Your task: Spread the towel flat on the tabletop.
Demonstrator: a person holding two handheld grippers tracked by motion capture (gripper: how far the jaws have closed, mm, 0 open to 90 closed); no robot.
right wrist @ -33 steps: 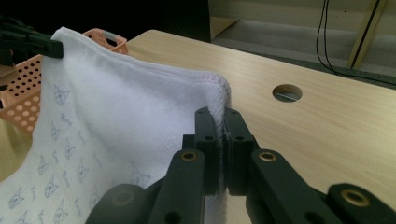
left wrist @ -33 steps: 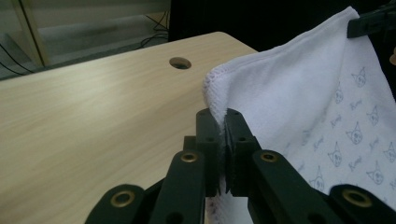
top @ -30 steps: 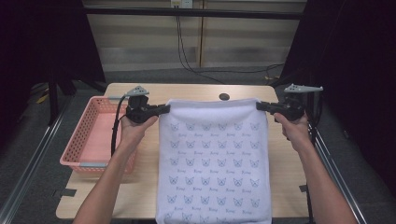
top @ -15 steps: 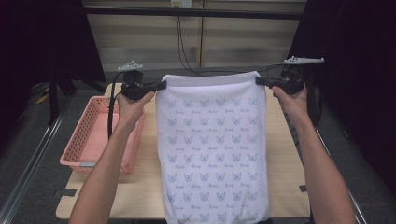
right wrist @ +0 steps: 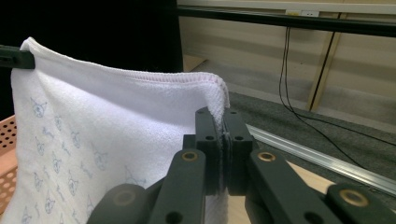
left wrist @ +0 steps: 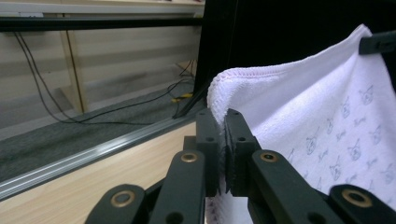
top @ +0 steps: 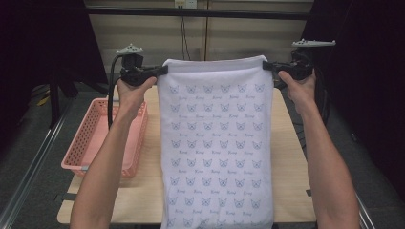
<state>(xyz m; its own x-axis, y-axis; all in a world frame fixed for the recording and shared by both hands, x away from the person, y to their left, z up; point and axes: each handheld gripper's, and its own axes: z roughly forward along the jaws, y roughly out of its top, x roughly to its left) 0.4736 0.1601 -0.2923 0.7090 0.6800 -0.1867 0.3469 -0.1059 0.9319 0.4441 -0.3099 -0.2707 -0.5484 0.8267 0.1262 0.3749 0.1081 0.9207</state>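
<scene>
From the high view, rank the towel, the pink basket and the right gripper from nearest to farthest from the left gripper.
1. towel: its top corner is clamped in the left gripper, hanging to that gripper's right.
2. pink basket: below the left gripper, on the table's left edge.
3. right gripper: across the towel's full width, clamping the other top corner.

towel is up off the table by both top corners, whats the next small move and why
Probably carry the top edge forward and down to fold it. Both the left gripper and right gripper are shut on the towel, which hangs taut and flat over the table, lower end near the front edge.
</scene>
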